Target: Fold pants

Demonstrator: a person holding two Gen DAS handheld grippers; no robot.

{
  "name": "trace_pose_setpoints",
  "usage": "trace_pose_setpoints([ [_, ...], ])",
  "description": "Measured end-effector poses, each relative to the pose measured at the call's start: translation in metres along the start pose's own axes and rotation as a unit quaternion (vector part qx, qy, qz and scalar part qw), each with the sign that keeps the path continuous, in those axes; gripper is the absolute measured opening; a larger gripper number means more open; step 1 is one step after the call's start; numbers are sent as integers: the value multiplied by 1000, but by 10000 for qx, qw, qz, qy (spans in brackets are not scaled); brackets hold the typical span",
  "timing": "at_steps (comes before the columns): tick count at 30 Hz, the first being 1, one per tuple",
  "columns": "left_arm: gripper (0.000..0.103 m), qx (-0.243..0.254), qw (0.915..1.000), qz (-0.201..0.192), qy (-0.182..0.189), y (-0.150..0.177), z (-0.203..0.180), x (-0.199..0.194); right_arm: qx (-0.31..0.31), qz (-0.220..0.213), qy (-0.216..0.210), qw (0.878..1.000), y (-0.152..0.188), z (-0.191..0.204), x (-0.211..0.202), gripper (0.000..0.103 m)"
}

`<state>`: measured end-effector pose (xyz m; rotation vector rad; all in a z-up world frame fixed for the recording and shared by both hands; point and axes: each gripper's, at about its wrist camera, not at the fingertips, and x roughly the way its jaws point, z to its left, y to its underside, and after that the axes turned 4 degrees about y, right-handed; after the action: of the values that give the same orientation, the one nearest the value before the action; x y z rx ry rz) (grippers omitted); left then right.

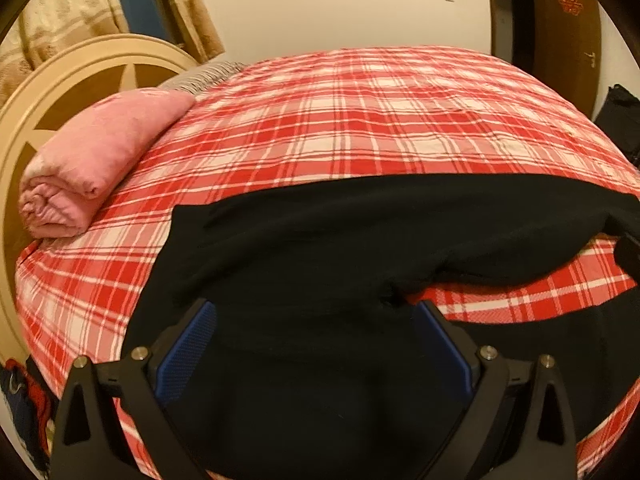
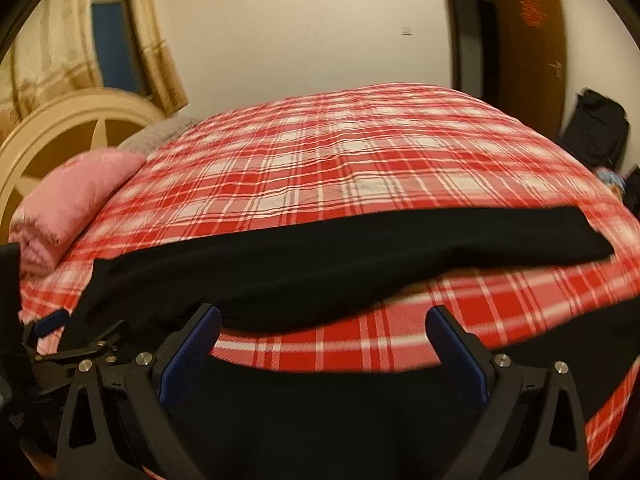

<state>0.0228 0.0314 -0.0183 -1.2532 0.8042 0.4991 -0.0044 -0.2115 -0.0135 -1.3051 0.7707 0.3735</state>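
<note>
Here, the black pants (image 1: 360,232) lay on a bed under a red-and-white plaid sheet (image 1: 340,120), a soft matte cloth that swallowed the light, so seams and folds were hard to read. One long leg ran as a flat dark band across the sheet from 9 to 3 o'clock in the right wrist view (image 2: 340,248), its hem squared off at 3 o'clock. A second black mass filled the near edge of both views, at 6 o'clock, and ran out of frame; how it joined the leg could not be made out.

At 9 o'clock sat a rolled pink blanket (image 1: 96,160), fuzzy and thick, against a cream headboard (image 1: 48,92) with a brown star panel. A brown door (image 2: 528,32) stood at 1 o'clock, and beige curtains (image 2: 60,40) hung at 10 o'clock, blurred.

The left gripper (image 1: 316,312) was spread wide, its blue textured pads (image 1: 188,352) standing over black fabric without pinching it; whether they touched the cloth was unclear. The right gripper (image 2: 324,316) was likewise wide apart and held nothing, with the plaid sheet and the leg's near edge showing between its pads (image 2: 460,352).
</note>
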Motion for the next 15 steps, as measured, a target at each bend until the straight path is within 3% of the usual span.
trace_pose_setpoints([
  [5,101,-356,9992,200,-37,-30,31,22,-842,416,-443,9946,-44,19,56,102],
  [8,101,-563,9982,206,-80,-44,47,40,-1414,679,-715,9850,-65,40,104,99],
  [13,101,-871,9947,541,-112,-45,63,76,-1873,1064,-1006,9713,-77,63,166,92],
  [15,101,-978,9932,635,-32,-42,65,86,-1989,1270,-1089,9656,-76,68,188,85],
])
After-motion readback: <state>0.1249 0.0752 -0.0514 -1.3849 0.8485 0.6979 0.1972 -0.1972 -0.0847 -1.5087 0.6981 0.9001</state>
